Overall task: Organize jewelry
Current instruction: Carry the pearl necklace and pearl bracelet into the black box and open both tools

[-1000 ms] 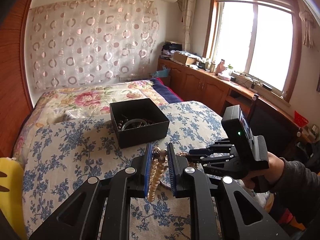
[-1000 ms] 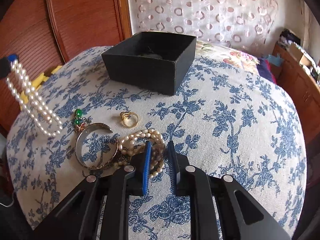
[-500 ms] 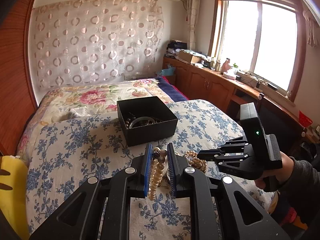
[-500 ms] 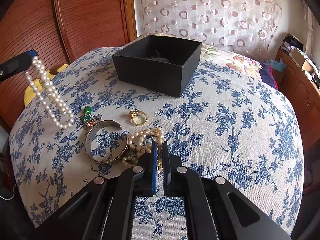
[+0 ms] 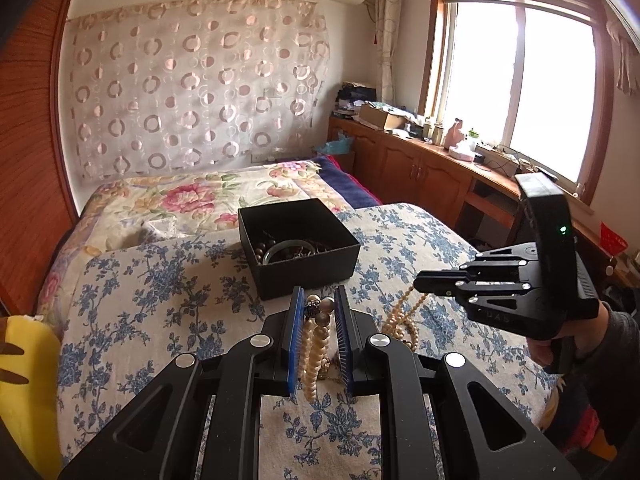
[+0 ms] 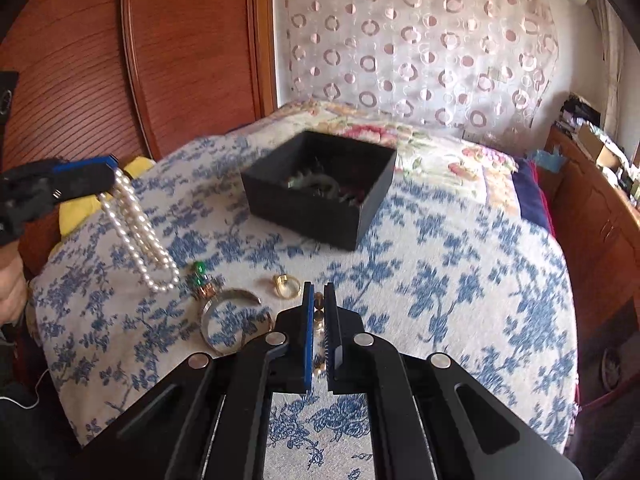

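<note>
With my left gripper (image 5: 316, 320) clamped on a white pearl necklace (image 6: 138, 232), the strand hangs doubled from the blue pads and its lowest loop reaches down close to the blue-flowered cloth (image 6: 460, 280) over the counter. My right gripper (image 6: 319, 328) is closed on a cream bead bracelet (image 5: 402, 320), a few gold-toned beads showing in the narrow slit between the pads while the rest dangles below. Just beyond those fingertips, on the cloth, lie an open silver bangle (image 6: 228, 320), a gold ring (image 6: 286, 286) and a small green-stoned piece (image 6: 202, 276) beside the bangle. Farther back sits the black square cardboard box (image 6: 320, 188), open-topped, already holding a green bangle and dark beads. Behind it stretches the bed with its floral quilt (image 5: 192, 196).
</note>
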`<state>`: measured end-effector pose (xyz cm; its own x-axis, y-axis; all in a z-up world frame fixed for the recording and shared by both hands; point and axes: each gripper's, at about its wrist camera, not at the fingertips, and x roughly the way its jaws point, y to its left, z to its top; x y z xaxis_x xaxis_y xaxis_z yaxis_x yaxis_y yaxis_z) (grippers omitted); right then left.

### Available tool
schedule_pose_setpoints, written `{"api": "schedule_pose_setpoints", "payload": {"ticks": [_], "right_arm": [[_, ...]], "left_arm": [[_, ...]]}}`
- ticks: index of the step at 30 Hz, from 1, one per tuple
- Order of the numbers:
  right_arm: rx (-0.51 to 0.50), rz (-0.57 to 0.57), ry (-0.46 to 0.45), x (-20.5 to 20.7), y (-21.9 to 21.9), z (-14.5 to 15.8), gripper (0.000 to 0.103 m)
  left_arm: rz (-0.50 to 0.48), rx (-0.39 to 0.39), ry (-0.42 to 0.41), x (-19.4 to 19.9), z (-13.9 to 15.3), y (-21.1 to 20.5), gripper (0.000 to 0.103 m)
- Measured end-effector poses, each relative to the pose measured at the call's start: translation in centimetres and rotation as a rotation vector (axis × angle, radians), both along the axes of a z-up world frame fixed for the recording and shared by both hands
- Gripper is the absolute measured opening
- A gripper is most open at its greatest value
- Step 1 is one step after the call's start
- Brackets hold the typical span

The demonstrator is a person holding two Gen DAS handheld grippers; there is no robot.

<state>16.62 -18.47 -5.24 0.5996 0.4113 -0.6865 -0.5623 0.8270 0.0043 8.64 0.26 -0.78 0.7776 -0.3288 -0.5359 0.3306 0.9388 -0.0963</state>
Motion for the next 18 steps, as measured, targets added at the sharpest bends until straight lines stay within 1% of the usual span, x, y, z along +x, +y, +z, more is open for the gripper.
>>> {"api": "schedule_pose_setpoints", "payload": {"ticks": [4, 8, 18], "right_arm": [[0.009, 0.01, -0.049, -0.2, 0.3, 2.2, 0.005], [0.008, 0.013, -0.096, -0.1, 0.5, 4.4, 0.005], [-0.001, 0.011, -0.189, 0.7, 0.8, 8.9, 0.005]], "left_arm": [[0.004, 0.0, -0.012, 0.3, 0.6, 0.1, 0.014], [0.007, 0.016, -0.029, 0.7, 1.5, 0.0, 0.014], [0.014, 0.028, -0.063, 2.0, 3.6, 0.2, 0.014]]}}
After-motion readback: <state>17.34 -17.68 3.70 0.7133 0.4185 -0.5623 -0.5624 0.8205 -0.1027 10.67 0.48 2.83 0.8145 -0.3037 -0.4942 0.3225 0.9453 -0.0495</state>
